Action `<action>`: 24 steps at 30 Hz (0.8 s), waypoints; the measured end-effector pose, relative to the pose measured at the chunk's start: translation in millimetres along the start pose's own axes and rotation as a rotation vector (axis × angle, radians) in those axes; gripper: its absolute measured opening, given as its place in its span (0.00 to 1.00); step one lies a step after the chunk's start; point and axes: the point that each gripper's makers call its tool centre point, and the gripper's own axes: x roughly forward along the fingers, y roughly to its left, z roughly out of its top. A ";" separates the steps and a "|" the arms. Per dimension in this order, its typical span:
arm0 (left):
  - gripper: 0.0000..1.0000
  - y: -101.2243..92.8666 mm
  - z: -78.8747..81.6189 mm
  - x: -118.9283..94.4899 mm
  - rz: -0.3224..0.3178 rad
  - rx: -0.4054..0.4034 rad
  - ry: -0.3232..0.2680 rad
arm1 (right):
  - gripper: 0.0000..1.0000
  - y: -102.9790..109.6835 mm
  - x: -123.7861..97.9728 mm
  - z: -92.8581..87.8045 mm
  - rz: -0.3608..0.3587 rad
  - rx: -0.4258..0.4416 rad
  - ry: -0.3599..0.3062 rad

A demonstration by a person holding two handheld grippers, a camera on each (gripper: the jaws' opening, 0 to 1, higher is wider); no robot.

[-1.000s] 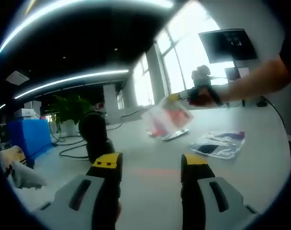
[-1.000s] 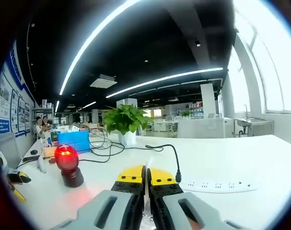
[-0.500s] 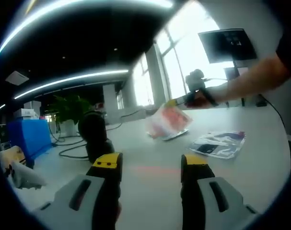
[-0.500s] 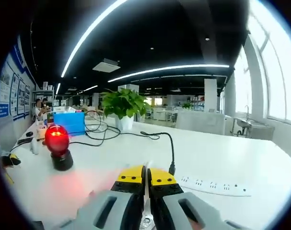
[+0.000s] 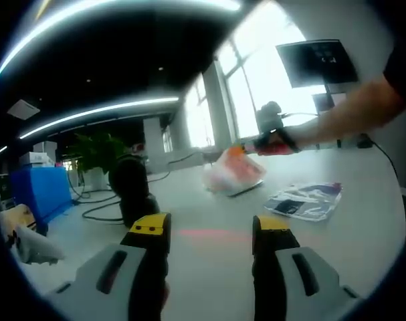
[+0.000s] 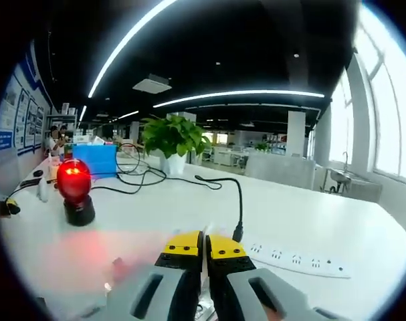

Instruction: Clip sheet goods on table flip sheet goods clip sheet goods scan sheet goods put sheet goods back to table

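Your right gripper (image 5: 246, 145) pinched the red-printed sheet pack (image 5: 231, 171) low over the table (image 5: 209, 254) at 12 o'clock; your left gripper (image 5: 213, 231) stood spread, a second pack (image 5: 304, 200) at 2 o'clock

No text, label, brand or number is showing clearly enough to read in either view. In the right gripper view, the wall posters (image 6: 9, 127), far off to the left of that gripper, are carrying print that is too small and blurred to make out. In the left gripper view, the flat printed packet (image 5: 304, 200), lying on the counter (image 5: 363, 227) ahead and right of that gripper, is showing dark and blue artwork, but any lettering on it is blurring away, as is the red and white bag (image 5: 231, 172) beyond it.
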 end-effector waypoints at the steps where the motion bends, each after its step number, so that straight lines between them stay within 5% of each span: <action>1: 0.41 0.3 -0.2 0.2 0.000 0.000 0.000 | 0.00 -2.0 0.8 -0.9 -0.009 -0.018 0.005; 16: 0.41 -2.3 -2.7 2.2 -0.009 0.022 0.016 | 0.00 -6.7 16.7 -15.8 -0.010 -0.169 0.087; 24: 0.41 -11.1 -1.4 4.9 -0.034 0.048 0.008 | 0.00 -8.5 20.8 -24.0 0.003 -0.248 0.073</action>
